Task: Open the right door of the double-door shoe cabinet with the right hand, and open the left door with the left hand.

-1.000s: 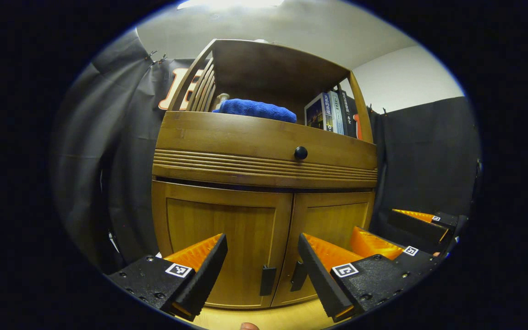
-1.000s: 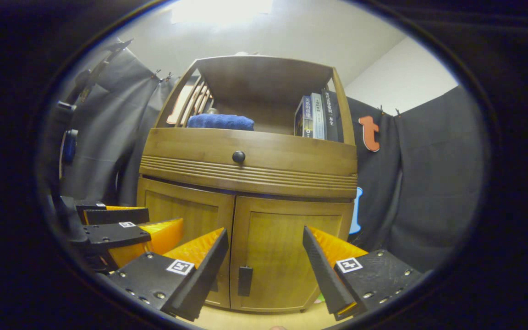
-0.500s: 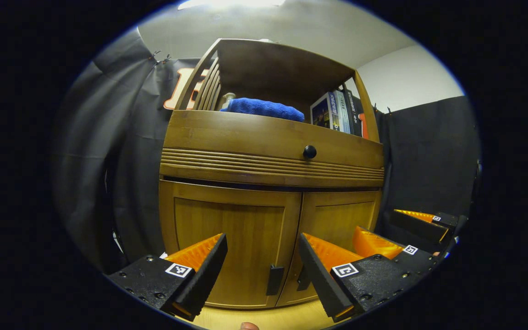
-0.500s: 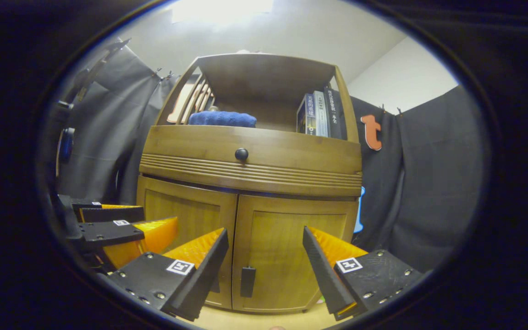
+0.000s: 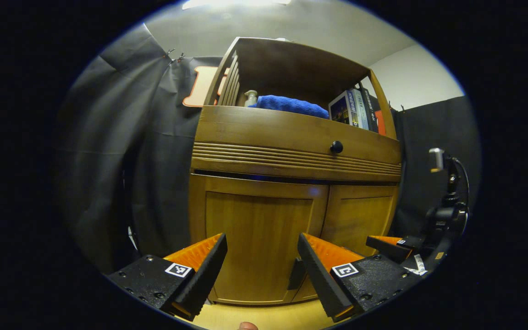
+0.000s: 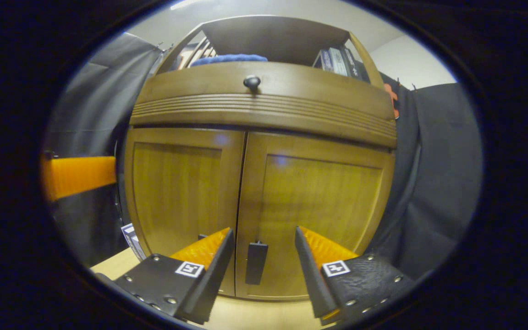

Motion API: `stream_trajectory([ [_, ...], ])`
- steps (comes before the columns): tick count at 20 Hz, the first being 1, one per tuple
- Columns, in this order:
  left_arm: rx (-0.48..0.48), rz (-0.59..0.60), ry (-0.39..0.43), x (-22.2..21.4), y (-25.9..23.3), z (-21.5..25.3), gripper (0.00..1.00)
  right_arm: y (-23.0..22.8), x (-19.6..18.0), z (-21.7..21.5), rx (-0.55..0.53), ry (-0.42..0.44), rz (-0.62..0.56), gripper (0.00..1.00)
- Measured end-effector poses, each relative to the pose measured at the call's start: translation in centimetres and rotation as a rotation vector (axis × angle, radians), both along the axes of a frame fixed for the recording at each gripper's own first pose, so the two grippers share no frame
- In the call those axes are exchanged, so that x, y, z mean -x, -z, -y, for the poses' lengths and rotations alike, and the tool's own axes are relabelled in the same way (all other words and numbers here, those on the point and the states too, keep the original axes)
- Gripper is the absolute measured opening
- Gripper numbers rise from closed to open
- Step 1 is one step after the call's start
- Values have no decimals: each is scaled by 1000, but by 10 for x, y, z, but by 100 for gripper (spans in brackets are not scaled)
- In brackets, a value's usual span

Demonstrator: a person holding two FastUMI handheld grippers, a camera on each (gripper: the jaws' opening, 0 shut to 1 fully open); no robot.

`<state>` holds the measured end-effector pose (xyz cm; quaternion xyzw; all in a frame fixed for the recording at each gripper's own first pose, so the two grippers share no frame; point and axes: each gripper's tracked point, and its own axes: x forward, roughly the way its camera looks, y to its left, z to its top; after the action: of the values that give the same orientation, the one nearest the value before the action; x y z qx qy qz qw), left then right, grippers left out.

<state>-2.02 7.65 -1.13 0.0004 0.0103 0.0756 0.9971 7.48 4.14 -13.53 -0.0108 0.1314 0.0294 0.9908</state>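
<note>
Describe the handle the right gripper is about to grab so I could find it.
Start at the wooden cabinet and its two lower doors. The handle is a dark upright tab low on the right door, beside the centre seam, unlike the round drawer knob above.

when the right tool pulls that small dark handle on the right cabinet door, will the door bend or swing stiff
Probably swings stiffly: the right door looks like a framed wooden panel. The handle is a small flat tab at the door's inner edge, so the open right tool could slip off it. Its weight can't be judged.

Towel (image 5: pixel 289 103) left of books (image 5: pixel 353 109)
</note>
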Motion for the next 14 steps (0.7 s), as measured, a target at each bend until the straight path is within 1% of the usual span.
stream_trajectory([
  [1, -9, 1, -12, 0, 0, -6, 95, 8, -5, -3, -1, -3, -19, 75],
  [2, -15, 1, -23, 0, 0, -12, 95, 13, -11, -5, 0, -5, -32, 74],
  [3, -22, -1, -31, -1, -1, -17, 95, 19, -15, -4, 12, 9, -44, 74],
  [4, -28, -4, -37, -3, 1, -21, 92, 25, -20, -4, 13, 11, -58, 72],
  [5, -34, -7, -41, -4, 1, -24, 95, 31, -23, -6, 3, 10, -74, 58],
  [6, -39, -8, -44, -5, 1, -27, 95, 38, -22, -6, -4, 12, -89, 58],
  [7, -43, -7, -46, -7, 1, -29, 95, 43, -24, -8, -7, 13, -105, 55],
  [8, -48, -7, -48, -8, 1, -32, 95, 51, -31, -8, -5, 26, -114, 47],
  [9, -53, -8, -49, -9, 1, -33, 92, 56, -35, -9, -11, 29, -120, 38],
  [10, -58, -8, -48, -10, 1, -35, 92, 56, -31, -9, -11, 36, -132, 39],
  [12, -58, -5, -45, -12, 0, -36, 92, 61, -35, -8, -60, 57, -137, 34],
  [13, -56, -6, -43, -12, 0, -35, 95, 60, -33, -7, -80, 68, -147, 31],
  [14, -55, -10, -39, -13, 1, -34, 95, 59, -32, -7, -92, 80, -146, 25],
])
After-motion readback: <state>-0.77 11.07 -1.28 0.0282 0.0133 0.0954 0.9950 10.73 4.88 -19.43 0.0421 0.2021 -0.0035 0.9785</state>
